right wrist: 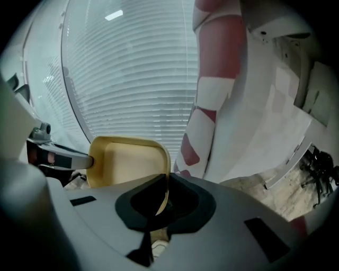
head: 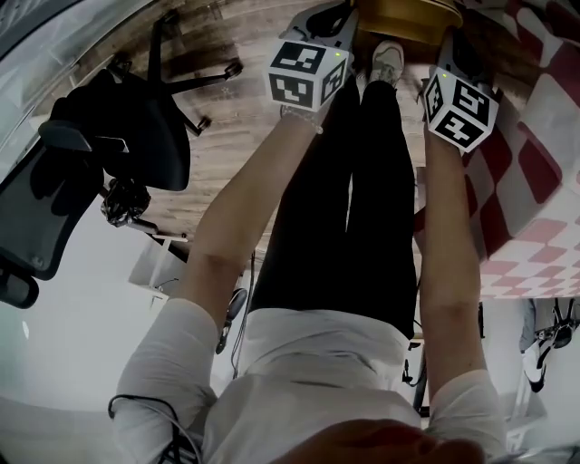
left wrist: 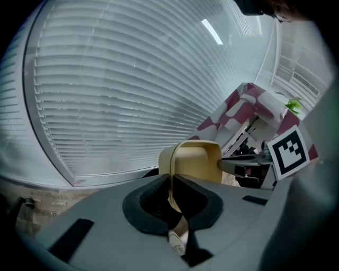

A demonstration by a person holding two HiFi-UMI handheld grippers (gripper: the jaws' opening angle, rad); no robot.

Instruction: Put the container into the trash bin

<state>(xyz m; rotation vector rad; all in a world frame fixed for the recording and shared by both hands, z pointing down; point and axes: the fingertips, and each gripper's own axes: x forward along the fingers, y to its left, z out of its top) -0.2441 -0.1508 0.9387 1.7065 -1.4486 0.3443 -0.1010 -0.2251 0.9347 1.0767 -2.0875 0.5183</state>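
Nearest the head camera are the person's white sleeves (head: 172,362), with both bare forearms (head: 245,208) stretched downward past legs in black trousers (head: 353,199).

At the end of the arms sit the two marker cubes, one on the left (head: 306,72) and one on the right (head: 460,107). Just beyond them the left claw (head: 349,27) and the right claw (head: 450,45) hold a yellow container (head: 405,14) between them, at the top edge of the head view.

In the left gripper view the claw is narrow, pinched on the thin rim of one side of the container, whose wall runs up out of the dark pads. The right gripper view shows the same on the opposite side: jaws nearly together, clamped on the rim, with the shallow inside of the container facing the camera. Each gripper view also catches the other claw's tip at the far edge of the container. So the container hangs in the air, carried by both claws in front of the person's legs.

Below it a light shoe (head: 388,62) stands on the wooden floor (head: 236,100). A black office chair (head: 136,136) stands off to the left, and a surface draped in a red-and-white checked cloth (head: 535,163) lies to the right. White blinds (left wrist: 132,95) fill the background of both gripper views.
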